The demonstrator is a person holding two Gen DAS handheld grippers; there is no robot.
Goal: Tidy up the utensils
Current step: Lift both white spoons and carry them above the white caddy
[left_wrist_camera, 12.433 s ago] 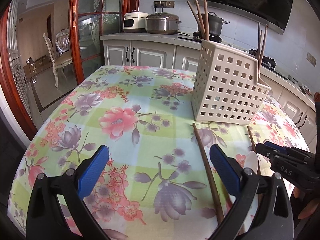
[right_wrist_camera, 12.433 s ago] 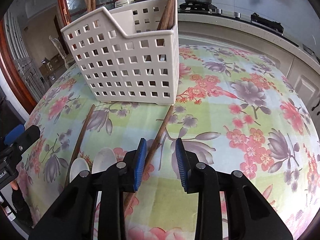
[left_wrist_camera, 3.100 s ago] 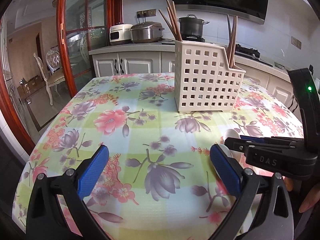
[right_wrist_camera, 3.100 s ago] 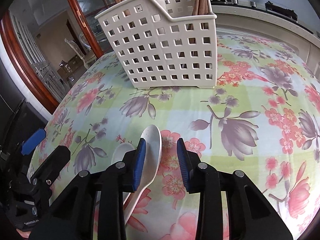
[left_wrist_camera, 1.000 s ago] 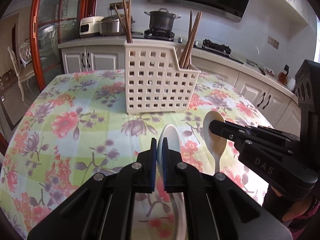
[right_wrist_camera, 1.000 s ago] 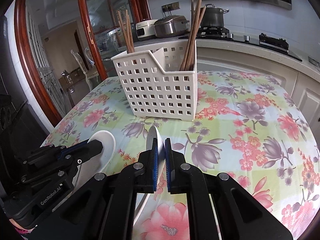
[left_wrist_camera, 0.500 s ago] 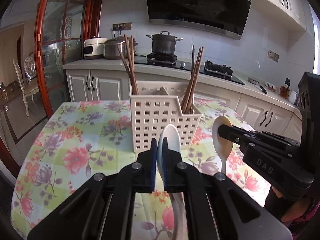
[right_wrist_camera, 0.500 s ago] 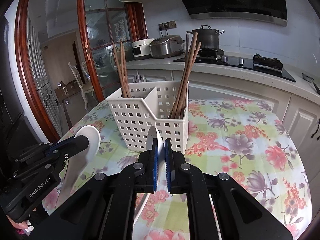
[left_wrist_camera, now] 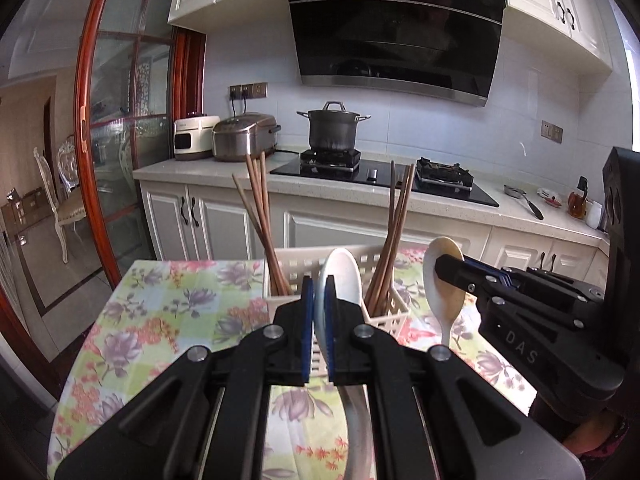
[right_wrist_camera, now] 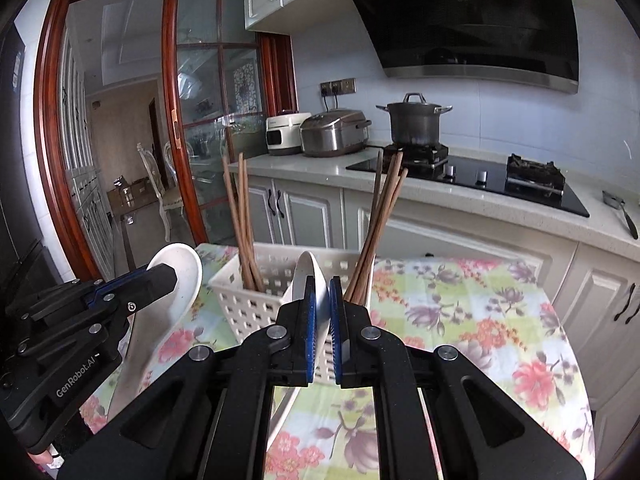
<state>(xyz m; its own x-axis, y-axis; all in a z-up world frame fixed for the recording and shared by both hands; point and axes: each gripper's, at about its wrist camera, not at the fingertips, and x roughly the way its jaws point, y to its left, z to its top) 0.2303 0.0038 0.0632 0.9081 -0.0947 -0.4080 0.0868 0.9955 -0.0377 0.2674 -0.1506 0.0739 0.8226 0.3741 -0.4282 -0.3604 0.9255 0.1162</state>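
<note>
Both grippers are clamped shut, each on a white spoon. Left gripper (left_wrist_camera: 316, 312) pinches the left spoon (left_wrist_camera: 340, 276) near its bowl, handle hanging down toward the tabletop (left_wrist_camera: 168, 320); right gripper (right_wrist_camera: 322, 312) holds the right spoon (right_wrist_camera: 306, 276) the same way, bowl up, long axis near upright. Beyond both, far and slightly below, stands the basket (right_wrist_camera: 256, 300) with chopsticks (right_wrist_camera: 240, 220) in its left and right compartments. Each spoon sits just short of the basket's near rim, neither clearly nearer. My judgement: the next move carries the handles over the rim and lowers them in, avoiding the leaning chopsticks.
</note>
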